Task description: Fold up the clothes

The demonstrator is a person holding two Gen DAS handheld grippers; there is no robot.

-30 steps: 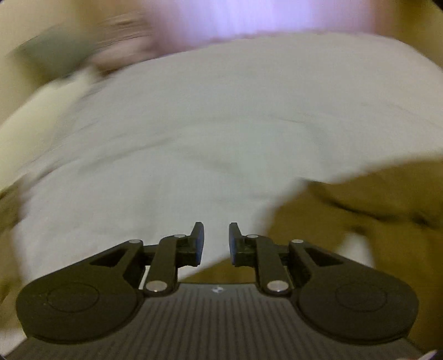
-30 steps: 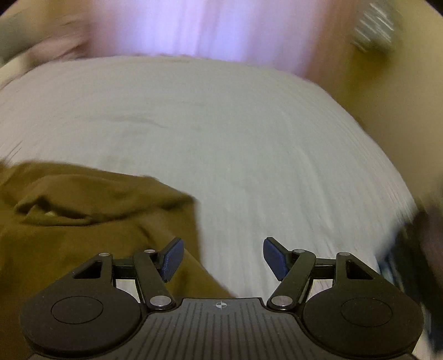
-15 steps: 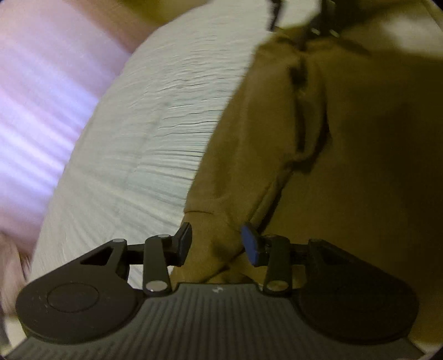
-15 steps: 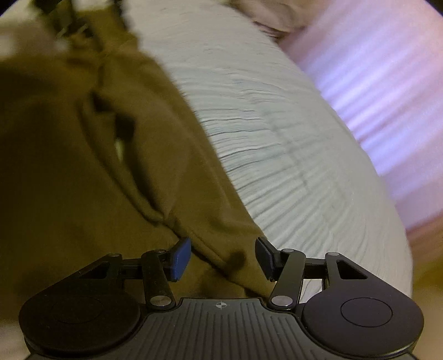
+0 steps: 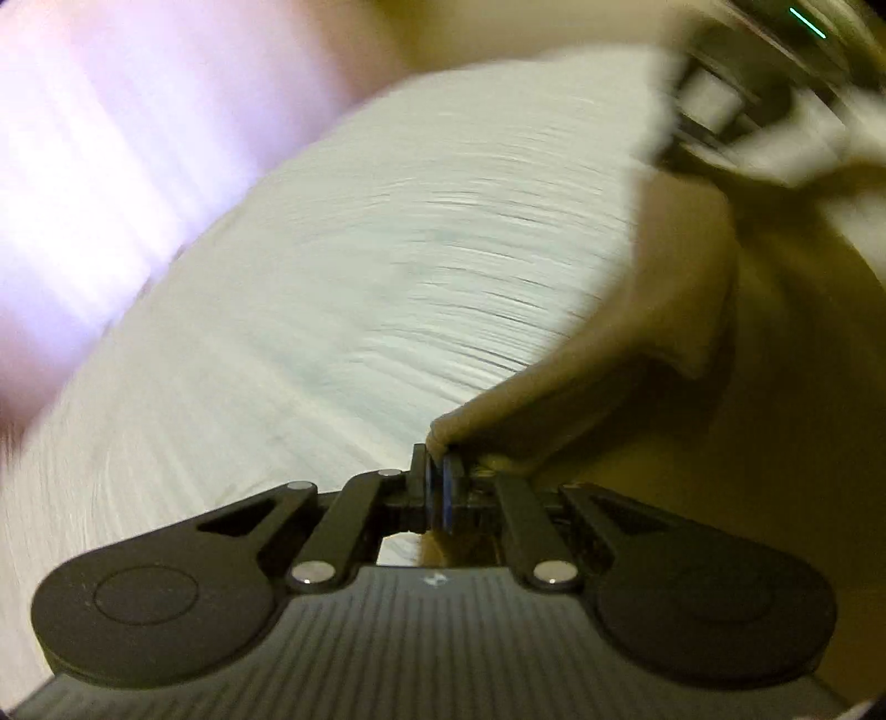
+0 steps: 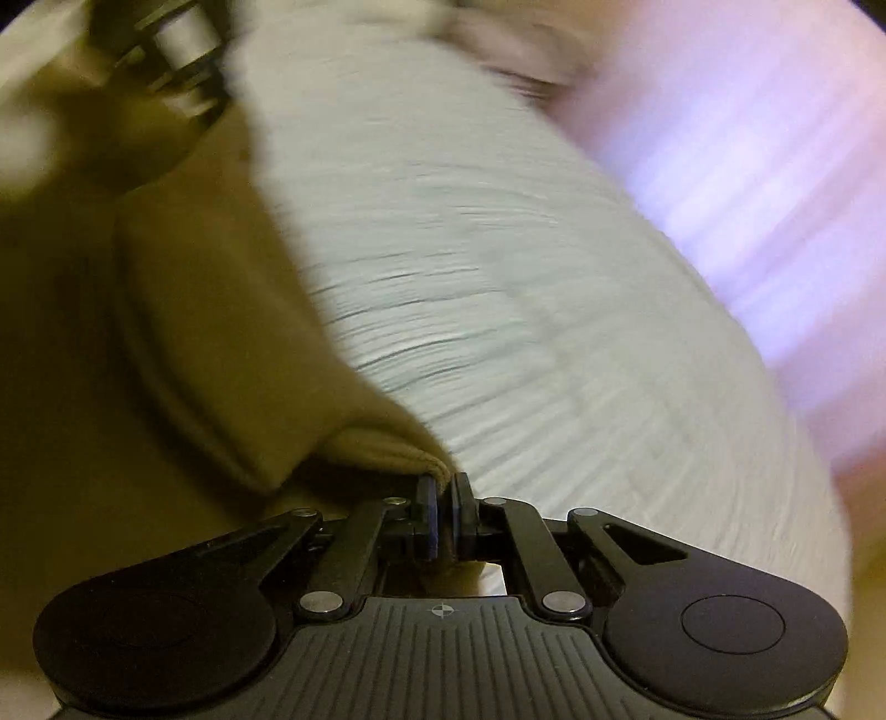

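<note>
- Left wrist view: our left gripper (image 5: 437,487) was clenched on an edge of the olive garment (image 5: 775,387), which spread toward 2 o'clock over the white bed (image 5: 387,277).
- Our right gripper (image 6: 441,518) pinched another edge (image 6: 387,448); cloth lay toward 10 o'clock.
- We judged a fold underway; next needs both edges carried together evenly.

A bed (image 5: 343,288) under a white, finely ribbed sheet (image 6: 498,310) fills both blurred wrist views, with a pale curtain (image 6: 764,166) behind it glowing pink-violet from backlight, and a strip of yellowish wall (image 5: 498,27) showing past the bed's far edge.
</note>
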